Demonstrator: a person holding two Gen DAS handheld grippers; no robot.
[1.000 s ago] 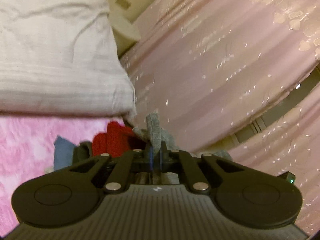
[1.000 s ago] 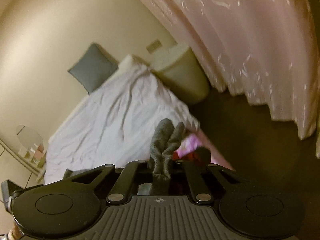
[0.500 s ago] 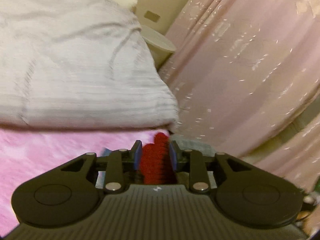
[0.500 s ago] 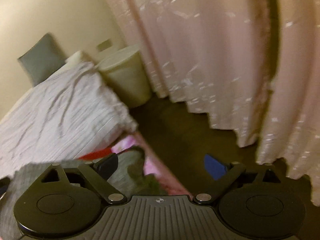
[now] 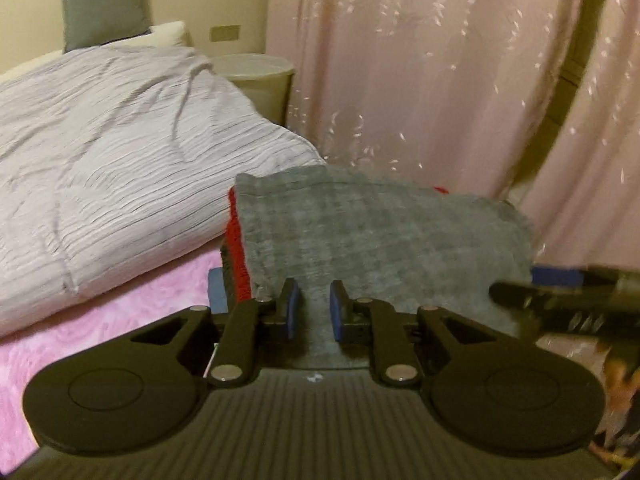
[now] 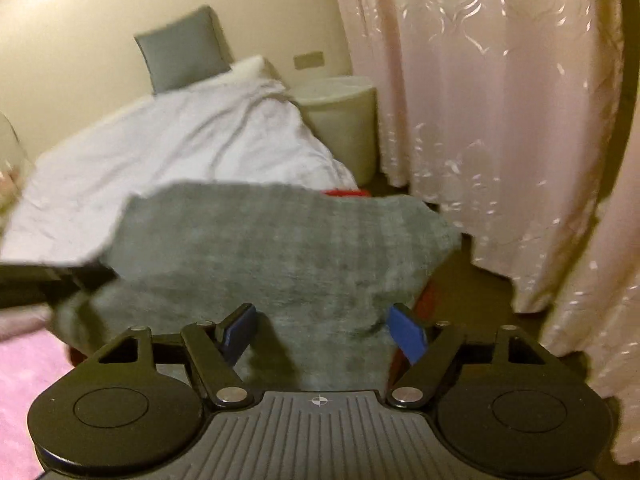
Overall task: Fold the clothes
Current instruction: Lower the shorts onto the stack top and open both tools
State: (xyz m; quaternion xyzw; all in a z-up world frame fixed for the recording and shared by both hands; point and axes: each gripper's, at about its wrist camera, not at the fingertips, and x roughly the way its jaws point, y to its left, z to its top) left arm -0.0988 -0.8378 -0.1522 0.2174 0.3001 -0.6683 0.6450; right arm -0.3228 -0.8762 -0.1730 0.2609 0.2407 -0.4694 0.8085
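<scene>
Now grey garment (image 5: 384, 232) (atop red clothing (image 5: 238, 256))

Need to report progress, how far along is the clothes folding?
Done: the grey knit garment lies flat on a red garment on the pink blanket. In hand: nothing; both tools, left and right, stand open. Left: cannot tell.

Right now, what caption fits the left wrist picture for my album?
Left gripper, jaws narrowly apart around a flat grey knitted cloth lying on a red garment beside the rumpled white duvet.
</scene>
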